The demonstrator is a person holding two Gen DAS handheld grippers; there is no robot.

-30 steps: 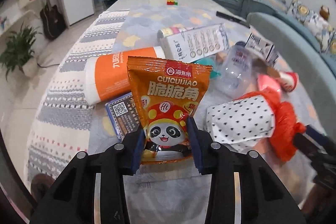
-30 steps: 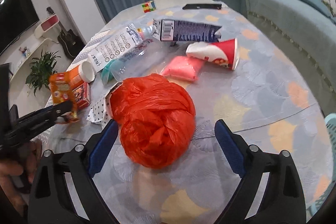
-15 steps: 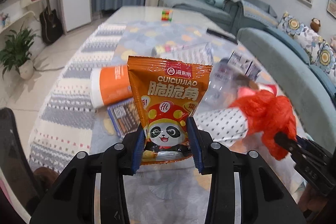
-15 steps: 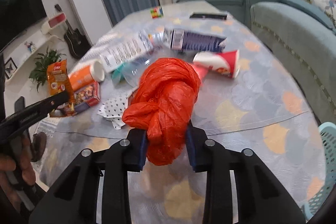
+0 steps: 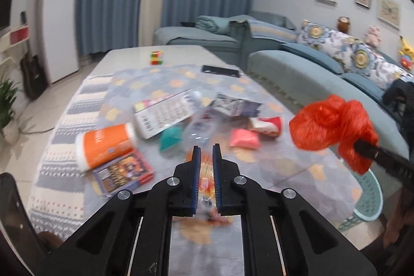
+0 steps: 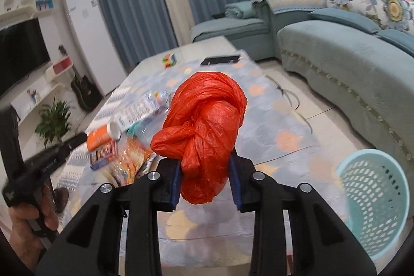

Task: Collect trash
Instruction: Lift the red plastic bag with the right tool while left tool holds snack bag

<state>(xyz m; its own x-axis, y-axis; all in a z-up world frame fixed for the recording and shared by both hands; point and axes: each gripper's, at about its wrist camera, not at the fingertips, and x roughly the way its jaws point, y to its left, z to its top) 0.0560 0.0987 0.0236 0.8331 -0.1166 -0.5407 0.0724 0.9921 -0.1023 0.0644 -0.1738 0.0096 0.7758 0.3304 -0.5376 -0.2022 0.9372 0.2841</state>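
The left claw (image 5: 206, 167) has just been closing, and its pads now stand nearly together on the snack bag (image 5: 207, 172), which shows as a thin crumpled orange strip between them instead of the upright packet of a second ago. The right claw (image 6: 204, 181), wide apart around the red bag (image 6: 204, 136) a second ago, is clamped on it and has lifted it off the desk (image 6: 279, 136). Both pieces look ready for the basket (image 6: 375, 198), which stands on the floor just off the desk's near right corner. Further across the desk, the orange tube (image 5: 104, 144), pink packet (image 5: 244, 137), cup (image 5: 267, 123) and carton (image 5: 163, 115) are still to collect.
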